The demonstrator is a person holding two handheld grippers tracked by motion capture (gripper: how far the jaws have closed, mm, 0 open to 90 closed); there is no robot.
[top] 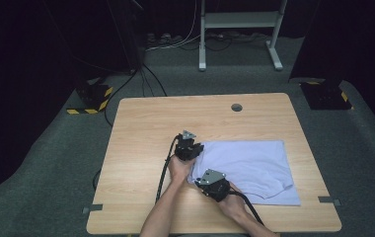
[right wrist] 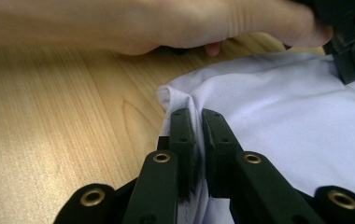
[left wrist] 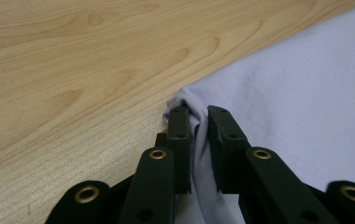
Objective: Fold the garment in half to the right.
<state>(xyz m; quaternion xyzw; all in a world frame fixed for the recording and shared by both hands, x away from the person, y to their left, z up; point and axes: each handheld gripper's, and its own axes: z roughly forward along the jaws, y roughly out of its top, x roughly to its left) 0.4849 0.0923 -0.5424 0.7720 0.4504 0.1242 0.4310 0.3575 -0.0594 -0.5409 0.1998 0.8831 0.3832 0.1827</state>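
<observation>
With both left corners pinched, the T-shirt (top: 247,168) is ready for a fold not yet begun.
Nearest, the right hand-held gripper (top: 210,183) has its jaws clamped on the near-left corner of the pale lavender shirt; farther back, the left hand-held gripper (top: 189,148) nips the far-left corner. Cloth lies flat, right of centre on the tabletop (top: 141,133), with lifting and folding seemingly left to do.

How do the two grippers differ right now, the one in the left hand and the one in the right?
The left gripper pinches the far corner of the pale cloth's left edge; the right gripper pinches the near corner, closer to the person. In the high view the left gripper sits farther up the table, the right nearer its front edge. Both are shut on a bunched fold of cloth, jaws nearly together.
</observation>
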